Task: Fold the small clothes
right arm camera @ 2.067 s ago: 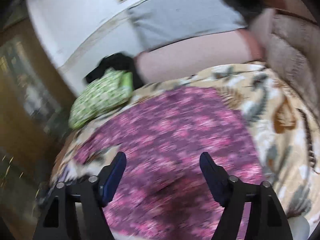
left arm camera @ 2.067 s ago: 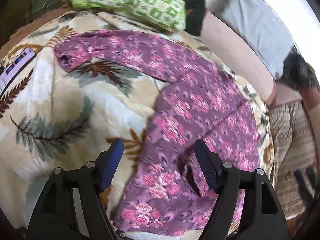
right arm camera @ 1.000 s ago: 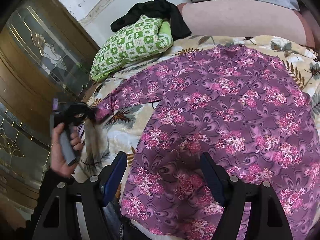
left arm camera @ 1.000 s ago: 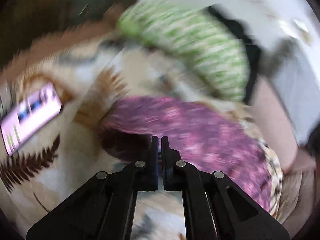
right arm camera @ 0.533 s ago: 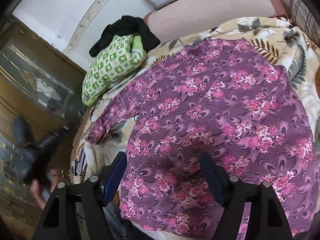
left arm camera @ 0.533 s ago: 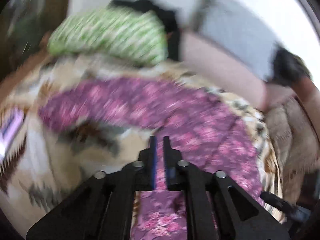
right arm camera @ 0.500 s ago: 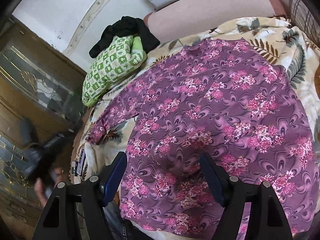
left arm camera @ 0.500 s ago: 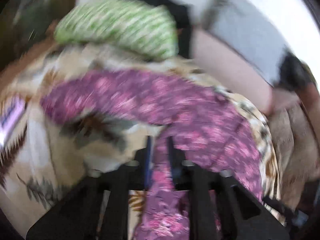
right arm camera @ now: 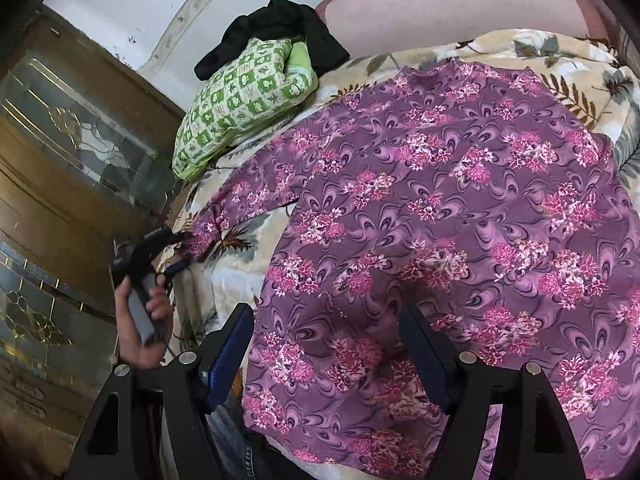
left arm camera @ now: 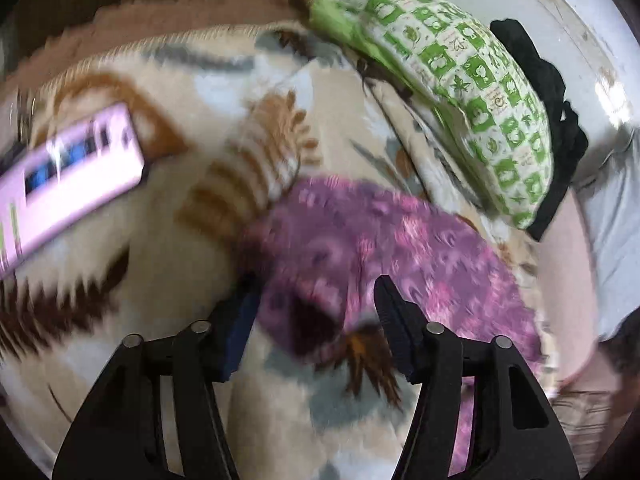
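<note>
On the bed: purple floral top (right arm camera: 440, 208) spread flat.
Left wrist only: phone (left arm camera: 68, 176) (blurred); left gripper (left arm camera: 316, 300) fingers just opening around the cuff.
Right wrist only: right gripper (right arm camera: 326, 348) fingers wide, empty.

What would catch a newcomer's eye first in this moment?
The purple flowered shirt spread flat over the leaf-patterned blanket fills the right wrist view. Behind it lies a green checked pillow with a black garment on top. The sleeve's end sits between the left gripper's open jaws.
</note>
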{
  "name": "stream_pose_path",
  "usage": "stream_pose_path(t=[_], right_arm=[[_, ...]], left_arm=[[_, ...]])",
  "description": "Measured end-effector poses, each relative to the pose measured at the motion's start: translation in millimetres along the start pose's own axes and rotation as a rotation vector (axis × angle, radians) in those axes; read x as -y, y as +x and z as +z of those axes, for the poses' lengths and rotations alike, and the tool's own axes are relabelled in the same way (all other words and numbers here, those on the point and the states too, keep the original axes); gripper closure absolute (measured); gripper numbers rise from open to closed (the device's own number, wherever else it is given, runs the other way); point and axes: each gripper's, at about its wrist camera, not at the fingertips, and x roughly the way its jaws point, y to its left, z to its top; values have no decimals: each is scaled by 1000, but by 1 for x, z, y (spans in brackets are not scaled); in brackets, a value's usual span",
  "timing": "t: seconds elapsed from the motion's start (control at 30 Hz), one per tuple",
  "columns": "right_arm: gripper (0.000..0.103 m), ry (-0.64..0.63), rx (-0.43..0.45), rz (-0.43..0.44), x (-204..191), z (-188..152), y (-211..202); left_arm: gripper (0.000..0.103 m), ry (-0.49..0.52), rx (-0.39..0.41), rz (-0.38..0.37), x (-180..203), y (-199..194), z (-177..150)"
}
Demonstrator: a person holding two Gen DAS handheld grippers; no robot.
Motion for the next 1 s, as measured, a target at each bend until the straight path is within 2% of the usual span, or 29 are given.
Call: stream_pose_path(t=[0.03,0.07,0.1,0.13,0.2,0.33,0.4,0.5,0.57,0.6,0.7,0.73,0.83,0.93,1.0], right_arm=[[29,-3,-2,-2,0,0,0],[29,-4,-2,-6,-1,0,-1],[29,-5,-2,-8,-1,0,-1],[29,-5,-2,-7,-1,0,-2],[29,-12,3,-10,-2,1,-4],[29,-9,19,-7,-1,3,-10],[29,-3,36,-9,2,4,-16],[29,17,78,-2,8,6,-30],[29,33,103,-2,15,8,-40],[29,40,111,-4,19,8,-43],[29,97,131,1,40,9,-52],[29,119,137,9,48,8,-53],[29,160,146,12,66,8,-52],[29,168,132,8,84,11,-45],[29,191,99,44,96,13,-36]], left_arm=[[81,25,-10,33,4,7,4],[95,30,-55,57,7,20,7],[101,21,-78,71,5,26,9],[102,17,-73,82,5,25,8],[102,77,-1,78,18,4,2],[102,282,151,-21,67,-69,-33],[102,418,209,-90,97,-107,-65],[102,650,254,-224,143,-152,-125],[102,790,257,-272,164,-167,-165],[102,865,229,-303,175,-169,-190],[102,972,84,-377,193,-150,-242],[102,986,38,-395,194,-141,-255],[102,982,-170,-481,196,-107,-292],[102,991,-302,-471,187,-95,-316],[99,990,-414,-522,176,-98,-325]])
